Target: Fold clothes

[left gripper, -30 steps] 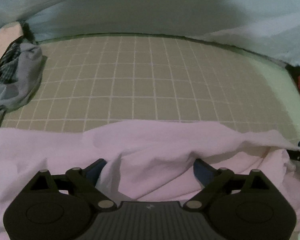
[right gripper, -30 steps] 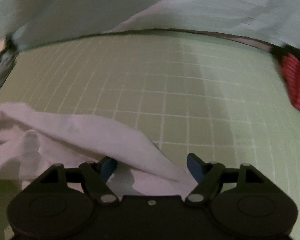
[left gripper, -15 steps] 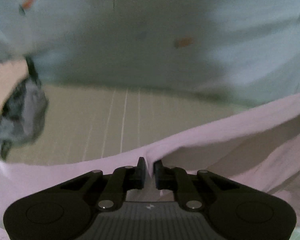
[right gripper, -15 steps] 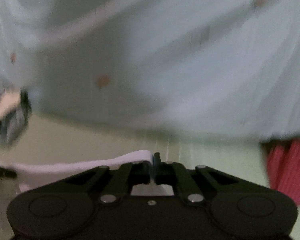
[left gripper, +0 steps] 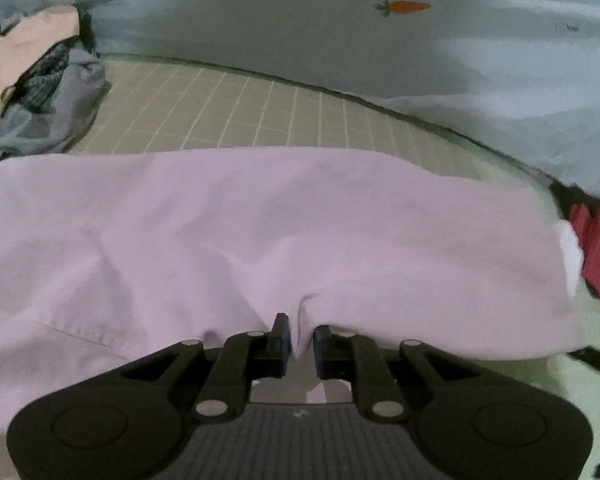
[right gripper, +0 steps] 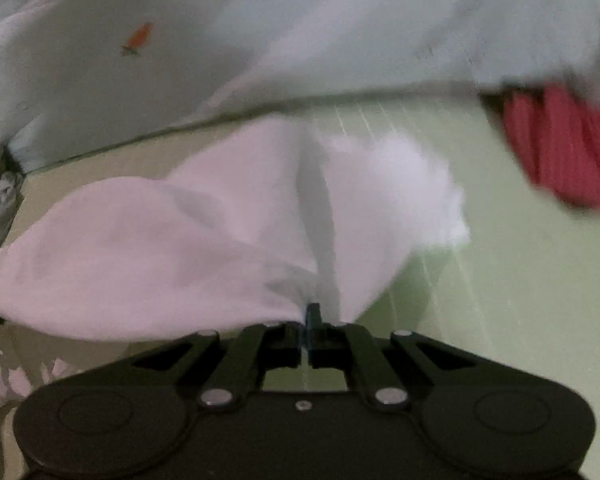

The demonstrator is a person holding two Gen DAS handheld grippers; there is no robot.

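Left claw [left gripper: 299,340] pinches a fold of the pale pink garment [left gripper: 260,232], jaws eased slightly apart around the cloth, and right claw [right gripper: 309,330] is clamped tight on another bit of its edge [right gripper: 204,248]. Both grips look meant to carry that edge forward for a fold. It lies spread over the gridded mat [left gripper: 228,112], soft, creased, its right end blurred, between grey clothes [left gripper: 48,108] and a red one [left gripper: 598,252].

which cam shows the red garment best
The right wrist view: the red garment fills the upper right, its ribbed folds visible though blurred, lying on the green grid mat. The left wrist view shows only a sliver at the right edge, behind the pink garment.
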